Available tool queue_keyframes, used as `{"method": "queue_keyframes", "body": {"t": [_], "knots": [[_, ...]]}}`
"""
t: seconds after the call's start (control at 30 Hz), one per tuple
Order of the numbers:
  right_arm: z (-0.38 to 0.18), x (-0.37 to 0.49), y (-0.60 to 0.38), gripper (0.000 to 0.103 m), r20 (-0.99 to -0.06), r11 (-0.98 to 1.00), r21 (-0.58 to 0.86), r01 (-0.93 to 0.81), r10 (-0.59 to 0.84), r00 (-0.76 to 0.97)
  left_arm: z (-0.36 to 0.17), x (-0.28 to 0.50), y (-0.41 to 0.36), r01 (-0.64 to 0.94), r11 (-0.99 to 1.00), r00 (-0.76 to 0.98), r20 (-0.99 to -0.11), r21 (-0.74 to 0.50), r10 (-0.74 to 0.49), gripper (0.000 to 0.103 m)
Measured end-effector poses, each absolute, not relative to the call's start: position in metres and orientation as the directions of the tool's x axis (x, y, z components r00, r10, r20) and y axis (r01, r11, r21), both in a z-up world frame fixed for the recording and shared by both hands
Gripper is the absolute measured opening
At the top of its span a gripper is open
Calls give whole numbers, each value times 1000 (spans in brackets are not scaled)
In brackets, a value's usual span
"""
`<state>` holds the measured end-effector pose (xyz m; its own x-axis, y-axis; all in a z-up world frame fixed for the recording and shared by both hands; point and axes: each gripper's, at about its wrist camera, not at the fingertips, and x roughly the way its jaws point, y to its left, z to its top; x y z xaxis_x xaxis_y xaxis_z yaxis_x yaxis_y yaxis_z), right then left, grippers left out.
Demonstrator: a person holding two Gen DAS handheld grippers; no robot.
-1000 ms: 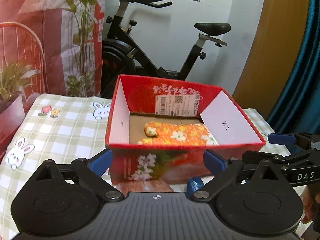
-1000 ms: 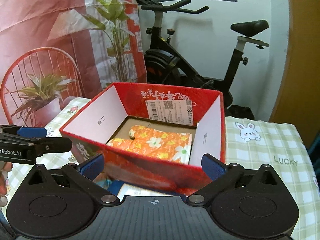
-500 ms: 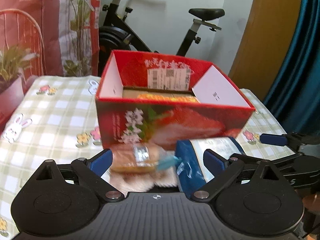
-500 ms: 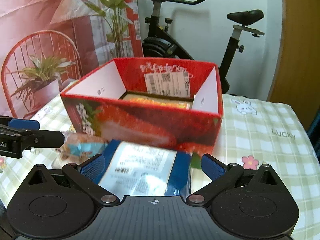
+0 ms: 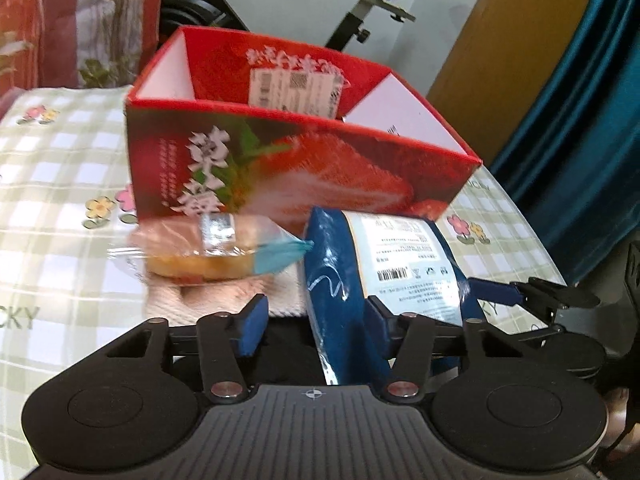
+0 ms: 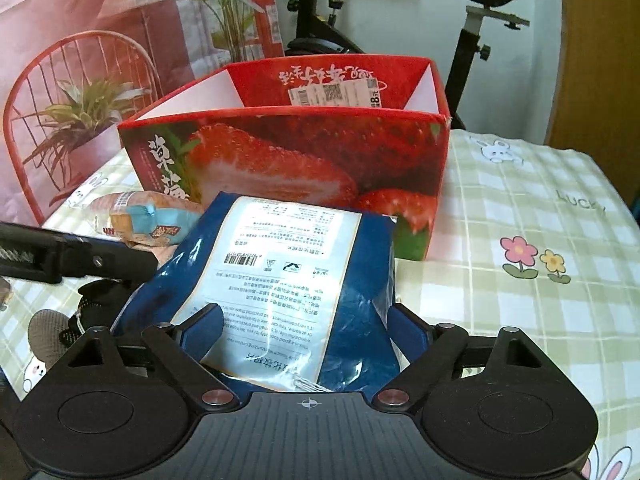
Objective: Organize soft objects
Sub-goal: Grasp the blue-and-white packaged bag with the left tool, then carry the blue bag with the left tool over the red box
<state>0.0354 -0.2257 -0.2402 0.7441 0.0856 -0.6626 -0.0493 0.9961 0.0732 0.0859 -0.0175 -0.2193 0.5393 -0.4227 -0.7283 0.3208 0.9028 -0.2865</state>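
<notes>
Two grippers were down at the blue bag [image 6: 280,280], which lay on the tablecloth [image 6: 520,208] against the front of the red box [image 6: 304,156]. My right gripper [image 6: 308,332] was closing with the bag between its fingers; I could not tell whether the pads pressed yet. My left gripper [image 5: 316,320] was closing over the bag's left edge. I judged the bag light, soft and slick, best gripped across its near end. The bread packet [image 5: 200,248] rested on a pink towel [image 5: 224,300], just left. The box wall stood high; open cloth lay to the right.
</notes>
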Motion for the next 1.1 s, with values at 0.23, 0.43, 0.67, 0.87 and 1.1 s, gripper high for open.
{"method": "queue_keyframes", "body": {"t": [0.23, 0.43, 0.67, 0.87, 1.1], "knots": [[-245, 40, -232, 86, -666, 993, 101, -64, 115, 737, -236, 99, -26, 314, 898, 499, -752, -307, -432, 54], [-251, 46, -238, 88, -666, 988, 135, -73, 145, 731, -243, 108, -29, 322, 891, 485, -752, -321, -447, 54], [-257, 53, -240, 88, -673, 983, 161, -90, 176, 718, -249, 109, -41, 373, 871, 477, -739, -320, -475, 43], [-255, 54, -241, 76, -673, 981, 173, -89, 184, 717, -246, 106, -43, 392, 863, 479, -730, -318, -487, 33], [-236, 43, -239, 59, -642, 984, 156, -88, 169, 748, -235, 100, -42, 411, 864, 497, -722, -292, -481, 31]]}}
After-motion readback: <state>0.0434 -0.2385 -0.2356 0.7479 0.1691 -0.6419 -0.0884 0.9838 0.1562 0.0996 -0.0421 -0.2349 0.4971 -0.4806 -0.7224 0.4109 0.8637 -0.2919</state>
